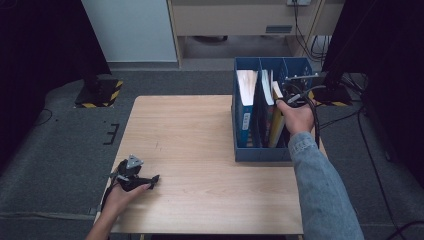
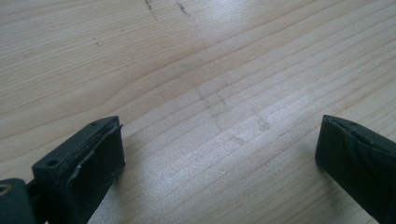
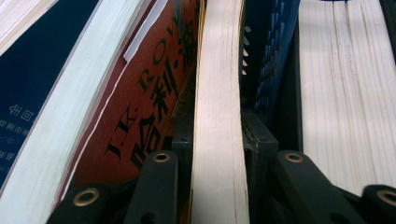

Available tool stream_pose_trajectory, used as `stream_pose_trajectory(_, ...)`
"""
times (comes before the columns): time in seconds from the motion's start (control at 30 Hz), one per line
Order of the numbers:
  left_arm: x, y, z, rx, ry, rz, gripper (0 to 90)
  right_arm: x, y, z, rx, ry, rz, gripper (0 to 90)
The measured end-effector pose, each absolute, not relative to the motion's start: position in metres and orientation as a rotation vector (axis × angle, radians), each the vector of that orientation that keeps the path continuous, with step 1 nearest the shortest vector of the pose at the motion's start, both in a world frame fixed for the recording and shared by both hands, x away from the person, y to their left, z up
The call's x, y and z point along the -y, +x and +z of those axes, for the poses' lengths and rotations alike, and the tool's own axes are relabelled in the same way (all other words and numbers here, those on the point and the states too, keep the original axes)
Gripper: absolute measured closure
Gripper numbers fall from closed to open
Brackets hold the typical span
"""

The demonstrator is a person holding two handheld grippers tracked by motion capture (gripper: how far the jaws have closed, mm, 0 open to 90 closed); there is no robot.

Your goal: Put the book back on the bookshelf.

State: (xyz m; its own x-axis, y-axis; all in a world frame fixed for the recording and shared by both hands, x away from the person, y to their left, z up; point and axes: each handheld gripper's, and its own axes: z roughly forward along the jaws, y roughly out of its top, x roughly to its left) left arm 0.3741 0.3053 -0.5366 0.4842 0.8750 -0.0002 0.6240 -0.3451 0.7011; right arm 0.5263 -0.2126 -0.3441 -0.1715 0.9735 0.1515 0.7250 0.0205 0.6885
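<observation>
Held book: a thin book (image 3: 218, 140) with a yellow cover edge and pale page block stands between the jaws of the right gripper (image 3: 218, 154), which are clamped on it; in the high view it (image 1: 278, 107) is upright in the blue file box (image 1: 260, 152).
Just beside it: a red-covered book (image 3: 144, 93) leans against one side; a blue perforated divider (image 3: 268, 60) stands on the other.
Further out: a thick white page block (image 3: 345, 93) beyond the divider, a dark blue book (image 3: 32, 84) beyond the red one.
Left gripper (image 2: 219, 154): jaws wide apart, nothing between them, low over the bare wooden tabletop (image 2: 210, 70), well apart from the box.
</observation>
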Motion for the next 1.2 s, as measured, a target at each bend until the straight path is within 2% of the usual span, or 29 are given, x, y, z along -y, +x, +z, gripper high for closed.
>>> stream_pose_trajectory(0.6,-0.305,0.374,-0.537,-1.238,2.085,0.505,0.2,0.216,0.522,-0.335,-1.936,1.75,0.953,69.9)
stream_pose_trajectory(1.2,-0.304,0.374,-0.537,-1.238,2.083,0.508,0.1,0.217,0.522,-0.332,-1.953,1.73,0.923,73.9)
